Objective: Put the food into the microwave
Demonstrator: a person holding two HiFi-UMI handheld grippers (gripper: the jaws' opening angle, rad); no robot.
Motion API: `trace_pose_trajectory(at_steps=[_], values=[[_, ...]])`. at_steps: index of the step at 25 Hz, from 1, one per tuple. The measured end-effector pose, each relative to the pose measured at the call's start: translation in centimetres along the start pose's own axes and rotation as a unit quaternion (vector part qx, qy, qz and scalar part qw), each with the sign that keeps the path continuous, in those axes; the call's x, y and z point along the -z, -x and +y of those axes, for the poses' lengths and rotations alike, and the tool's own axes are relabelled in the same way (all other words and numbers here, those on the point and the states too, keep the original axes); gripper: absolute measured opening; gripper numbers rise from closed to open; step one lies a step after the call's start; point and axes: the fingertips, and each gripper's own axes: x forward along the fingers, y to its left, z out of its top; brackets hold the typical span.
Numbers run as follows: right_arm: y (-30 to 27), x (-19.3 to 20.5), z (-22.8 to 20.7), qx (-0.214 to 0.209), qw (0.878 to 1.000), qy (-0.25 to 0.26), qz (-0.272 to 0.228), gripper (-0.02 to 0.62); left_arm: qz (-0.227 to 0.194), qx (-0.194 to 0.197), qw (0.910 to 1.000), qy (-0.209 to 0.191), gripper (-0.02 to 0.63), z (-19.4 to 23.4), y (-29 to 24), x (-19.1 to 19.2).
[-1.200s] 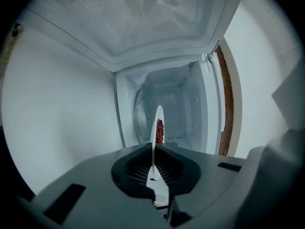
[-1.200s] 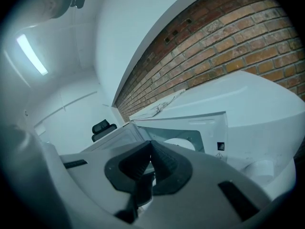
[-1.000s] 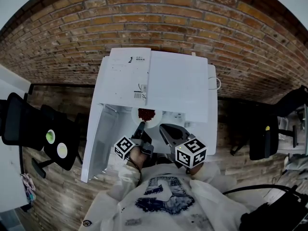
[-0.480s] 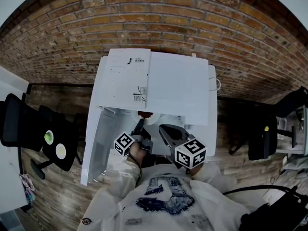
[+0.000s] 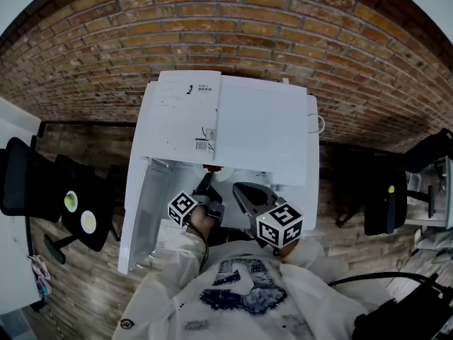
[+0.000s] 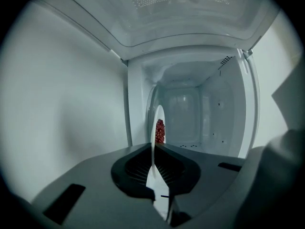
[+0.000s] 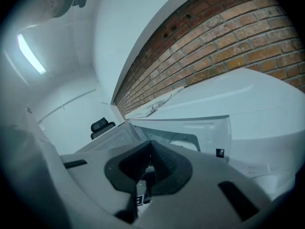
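The door (image 5: pixel 145 211) stands open at left. The left gripper (image 6: pixel 153 168) clamps a plate (image 6: pixel 153 142) (seen edge-on) carrying red food (image 6: pixel 159 131) at the mouth of the microwave (image 6: pixel 190 113). The right gripper (image 7: pixel 148 151), jaws together, holds nothing.

Red brick wall (image 5: pixel 233 34) behind, brown plank floor (image 5: pixel 85 282), black office chair (image 5: pixel 25 179) far left, second black chair (image 5: pixel 388 200) right.
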Motion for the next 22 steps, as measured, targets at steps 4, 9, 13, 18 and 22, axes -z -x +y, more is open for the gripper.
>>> trace_pose_trajectory(at_steps=[4, 9, 13, 18, 22], values=[[0.1, -0.1, -0.1, 0.001, 1.0, -0.003, 0.002, 0.014, 0.012, 0.001, 0.9999, -0.007, 0.017, -0.3, -0.4, 0.2], [0.4, -0.1, -0.1, 0.003, 1.0, -0.003, 0.0, 0.014, 0.015, 0.004, 0.9998, -0.012, 0.038, -0.2, -0.4, 0.2], [0.6, 0.2, 0.1, 0.003, 1.0, -0.006, 0.001, 0.014, 0.016, 0.012, 0.9997, -0.012, 0.064, -0.4, 0.3, 0.3], [0.7, 0.4, 0.3, 0.002, 1.0, -0.01, 0.002, 0.014, 0.027, 0.021, 0.9993, -0.01, 0.064, -0.9, 1.1, 1.4], [0.9, 0.6, 0.5, 0.003, 1.0, -0.009, 0.001, 0.014, 0.048, 0.026, 0.9984, -0.013, 0.064, -1.2, 1.2, 3.2]])
